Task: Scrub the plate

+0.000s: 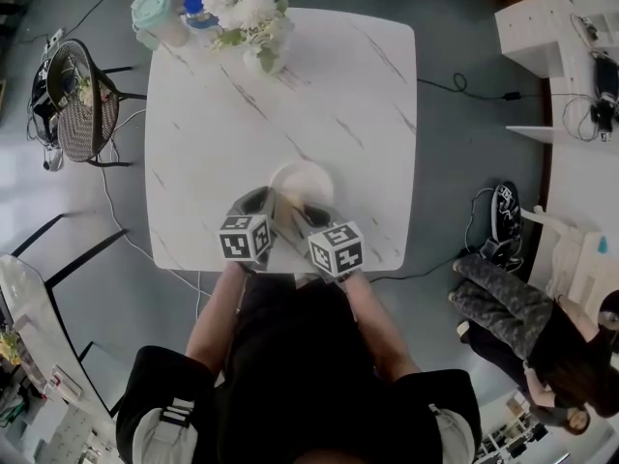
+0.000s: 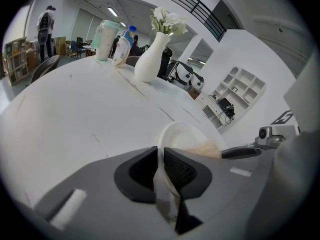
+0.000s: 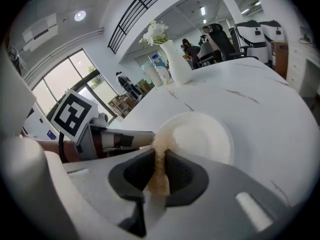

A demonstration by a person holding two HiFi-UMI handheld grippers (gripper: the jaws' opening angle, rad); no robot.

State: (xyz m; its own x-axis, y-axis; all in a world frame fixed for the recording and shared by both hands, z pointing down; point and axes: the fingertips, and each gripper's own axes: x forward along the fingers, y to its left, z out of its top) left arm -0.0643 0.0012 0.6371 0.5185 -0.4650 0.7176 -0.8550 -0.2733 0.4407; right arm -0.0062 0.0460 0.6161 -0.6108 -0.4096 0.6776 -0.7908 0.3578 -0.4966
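The plate [image 3: 202,136] lies flat on the white table [image 1: 242,114], close to the edge nearest me and well apart from the vase of flowers [image 1: 253,17] at the table's 12 o'clock end. My left tongs [image 2: 161,166] are pinching the plate's rim at roughly its 8 o'clock, with the thin edge squeezed between the ribbed pads. My right tongs [image 3: 161,161] are clamped on a tan scrubbing pad [image 3: 161,143], whose free tip meets the plate near its 6 to 7 o'clock rim, just beside the left tongs.

I judge the scrubbing is only at its start. To do it well, the left grip should stay firm but not crush that flimsy rim, since it is all that stops the plate from sliding. I would press the pad flat and sweep it in small circles from 6 o'clock towards 12, lightly enough that the plate neither buckles nor lifts, and steer clear of my own left tongs.
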